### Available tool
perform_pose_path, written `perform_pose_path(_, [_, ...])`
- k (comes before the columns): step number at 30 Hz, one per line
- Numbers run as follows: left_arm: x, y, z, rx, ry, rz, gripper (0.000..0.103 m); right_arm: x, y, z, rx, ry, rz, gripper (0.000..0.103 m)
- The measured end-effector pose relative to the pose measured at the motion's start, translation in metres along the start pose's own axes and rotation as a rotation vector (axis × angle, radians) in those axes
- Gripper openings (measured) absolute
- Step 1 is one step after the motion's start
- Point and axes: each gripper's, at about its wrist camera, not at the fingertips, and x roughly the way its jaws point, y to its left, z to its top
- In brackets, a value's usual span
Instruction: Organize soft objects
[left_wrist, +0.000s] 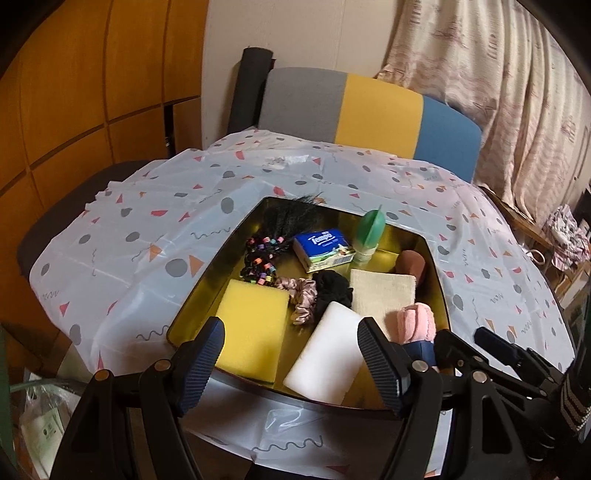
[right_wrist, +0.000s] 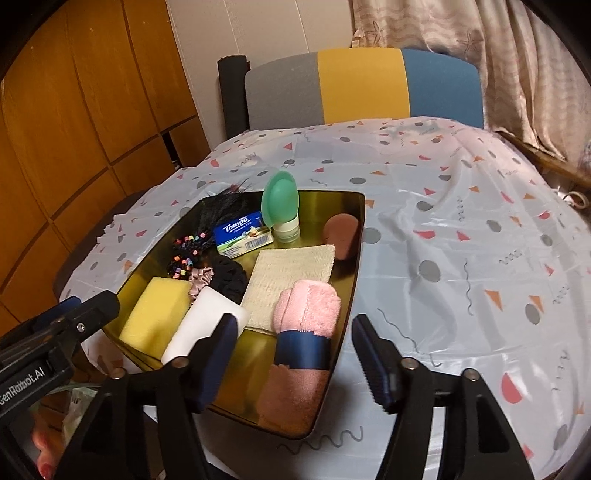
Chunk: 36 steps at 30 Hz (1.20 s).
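A gold tray (right_wrist: 325, 206) on the table holds the soft things. In it lie a yellow sponge (left_wrist: 255, 332), a white sponge (left_wrist: 328, 354), a beige cloth (right_wrist: 291, 280), a pink satin scrunchie (left_wrist: 301, 299) and a black scrunchie (left_wrist: 332, 291). A pink and brown rolled towel (right_wrist: 306, 306) with a navy band lies at the tray's near right. My right gripper (right_wrist: 295, 362) stands open around that towel, pads apart from it. My left gripper (left_wrist: 291, 365) is open above the two sponges, gripping nothing.
Also in the tray are a beaded black braid (left_wrist: 266, 251), a Tempo tissue pack (left_wrist: 325, 247), a green squeeze bottle (right_wrist: 280, 206) and a brown makeup sponge (right_wrist: 341, 232). A patterned tablecloth (right_wrist: 461, 240) covers the table. A grey, yellow and blue chair (right_wrist: 362, 85) stands behind it.
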Motion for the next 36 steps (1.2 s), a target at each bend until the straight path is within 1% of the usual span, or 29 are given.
perform_pose_path(2, [0.000, 0.003, 0.000, -0.012, 0.002, 0.025, 0.076, -0.001, 0.002, 0.001, -0.005, -0.001, -0.012, 0.084])
perform_pose_path(7, [-0.006, 0.004, 0.000, 0.007, -0.030, 0.092, 0.076, -0.005, 0.010, 0.006, -0.013, -0.006, -0.030, 0.102])
perform_pose_path(9, [-0.010, 0.004, 0.002, 0.015, -0.048, 0.107, 0.076, -0.006, 0.013, 0.008, -0.018, -0.007, -0.039, 0.103])
perform_pose_path(12, [-0.013, 0.007, 0.004, 0.015, -0.058, 0.112, 0.076, -0.008, 0.021, 0.012, -0.042, -0.013, -0.064, 0.103])
perform_pose_path(17, [-0.014, 0.012, 0.007, -0.007, -0.055, 0.122, 0.076, -0.013, 0.031, 0.018, -0.075, -0.027, -0.146, 0.103])
perform_pose_path(19, [-0.015, 0.013, 0.007, -0.014, -0.057, 0.127, 0.076, -0.014, 0.032, 0.020, -0.072, -0.028, -0.160, 0.103])
perform_pose_path(23, [-0.020, 0.014, 0.008, -0.014, -0.075, 0.142, 0.076, -0.015, 0.033, 0.025, -0.033, -0.025, -0.220, 0.103])
perform_pose_path(27, [-0.023, 0.012, 0.009, -0.001, -0.083, 0.172, 0.076, -0.013, 0.032, 0.026, -0.004, -0.003, -0.218, 0.103])
perform_pose_path(30, [-0.023, 0.012, 0.009, 0.002, -0.068, 0.185, 0.076, -0.013, 0.033, 0.025, 0.004, 0.001, -0.229, 0.103])
perform_pose_path(32, [-0.021, 0.012, 0.010, -0.002, -0.046, 0.179, 0.075, -0.012, 0.034, 0.024, 0.014, 0.006, -0.227, 0.103])
perform_pose_path(36, [-0.019, 0.012, 0.010, -0.002, -0.019, 0.166, 0.075, -0.009, 0.030, 0.024, 0.057, 0.048, -0.206, 0.103])
